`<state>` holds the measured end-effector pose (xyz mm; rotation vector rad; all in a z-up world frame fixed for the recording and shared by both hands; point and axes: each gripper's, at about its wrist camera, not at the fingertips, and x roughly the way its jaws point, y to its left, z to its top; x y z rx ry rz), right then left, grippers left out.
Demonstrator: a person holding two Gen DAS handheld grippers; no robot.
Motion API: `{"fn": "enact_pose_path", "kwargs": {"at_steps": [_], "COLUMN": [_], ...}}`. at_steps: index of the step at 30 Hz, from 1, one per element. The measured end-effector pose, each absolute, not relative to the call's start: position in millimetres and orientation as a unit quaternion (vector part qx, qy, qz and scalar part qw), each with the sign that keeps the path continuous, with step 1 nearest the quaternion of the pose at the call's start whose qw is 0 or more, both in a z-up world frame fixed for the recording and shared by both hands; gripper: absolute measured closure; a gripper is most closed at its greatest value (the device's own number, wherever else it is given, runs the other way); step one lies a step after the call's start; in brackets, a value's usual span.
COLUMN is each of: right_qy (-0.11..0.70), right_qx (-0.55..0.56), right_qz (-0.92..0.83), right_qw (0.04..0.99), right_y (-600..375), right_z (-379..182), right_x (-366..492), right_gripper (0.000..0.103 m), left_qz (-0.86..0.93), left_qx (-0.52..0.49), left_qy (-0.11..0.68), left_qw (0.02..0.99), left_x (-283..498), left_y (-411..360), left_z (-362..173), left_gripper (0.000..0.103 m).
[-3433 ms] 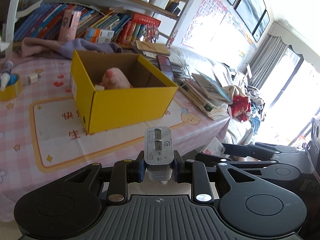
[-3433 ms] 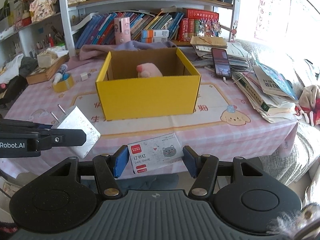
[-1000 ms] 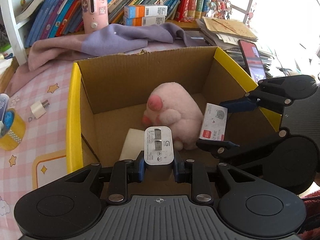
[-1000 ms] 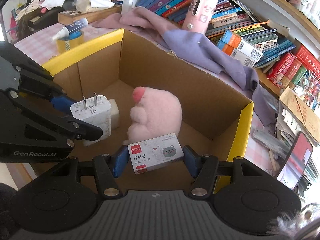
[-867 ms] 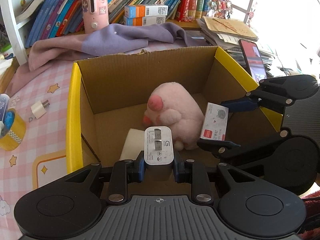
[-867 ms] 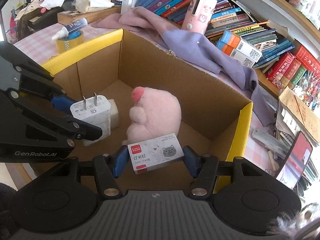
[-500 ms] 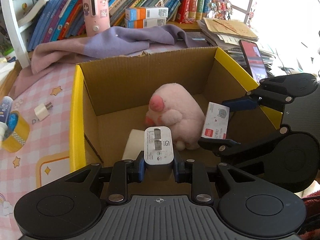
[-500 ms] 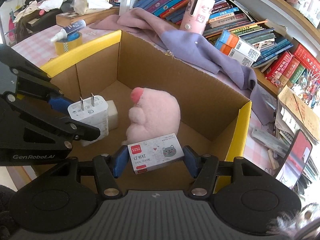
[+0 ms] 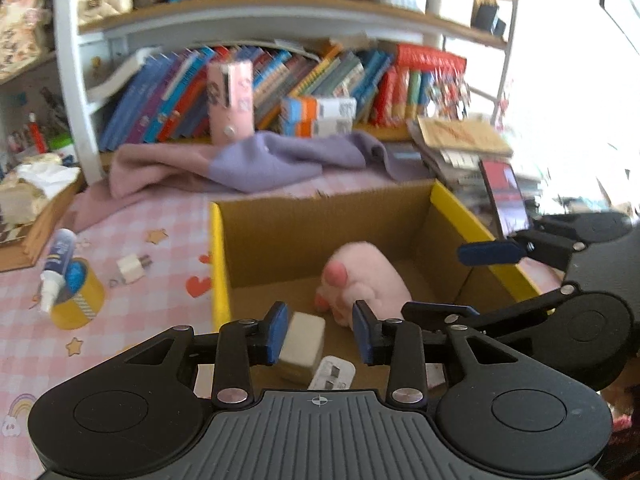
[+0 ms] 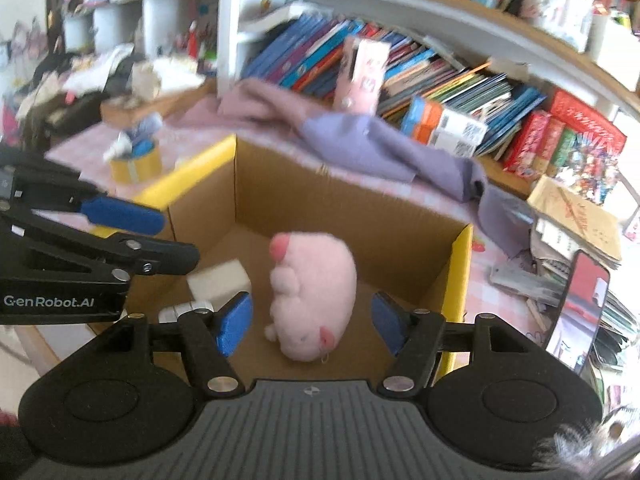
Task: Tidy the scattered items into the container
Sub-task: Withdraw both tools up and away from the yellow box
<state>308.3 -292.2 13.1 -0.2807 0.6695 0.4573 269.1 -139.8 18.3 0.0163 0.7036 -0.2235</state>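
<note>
Left tool (image 9: 320, 334) wide, empty | right tool (image 10: 312, 326) wide, empty | charger (image 9: 332, 376) lies in yellow box (image 9: 476, 220), 6 o'clock of pink plush (image 9: 364, 280) | advice: lift both tools straight clear of the walls.

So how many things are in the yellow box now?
3 that I can see: the pink plush in the middle, a white block to its left, and the white charger near the front wall. The staples box may be hidden.

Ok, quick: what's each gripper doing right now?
Left gripper: open, holding nothing, above the box.
Right gripper: open, holding nothing, above the plush.
</note>
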Motion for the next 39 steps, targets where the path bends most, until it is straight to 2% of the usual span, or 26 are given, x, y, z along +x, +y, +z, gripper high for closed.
{"fn": "enact_pose_path", "kwargs": {"at_steps": [3, 10, 32, 39], "right_qy": [0.303, 0.260, 0.224, 0.243], "right_qx": [-0.122, -0.091, -0.064, -0.056], "right_qz": [0.204, 0.147, -0.005, -0.016], "right_qw": [0.923, 0.950, 0.973, 0.968], "right_y": [-291.9, -295.5, -253.3, -229.6], "right_z": [22.0, 41.1, 38.2, 26.6], "right_x": [296.9, 268.6, 142.1, 90.2], "right_gripper": [0.039, 0.038, 0.038, 0.037], "left_qz": [-0.104, -0.104, -0.146, -0.147], "left_qx": [-0.001, -0.014, -0.007, -0.004], "left_qy": [0.323, 0.285, 0.260, 0.278], "left_qw": [0.941, 0.953, 0.955, 0.949], "left_x": [257.8, 233.1, 142.3, 102.5], "left_y": [-130.8, -112.9, -52.9, -28.2], "left_z": [26.7, 41.1, 29.6, 21.6], "left_gripper": [0.064, 0.044, 0.027, 0.023]}}
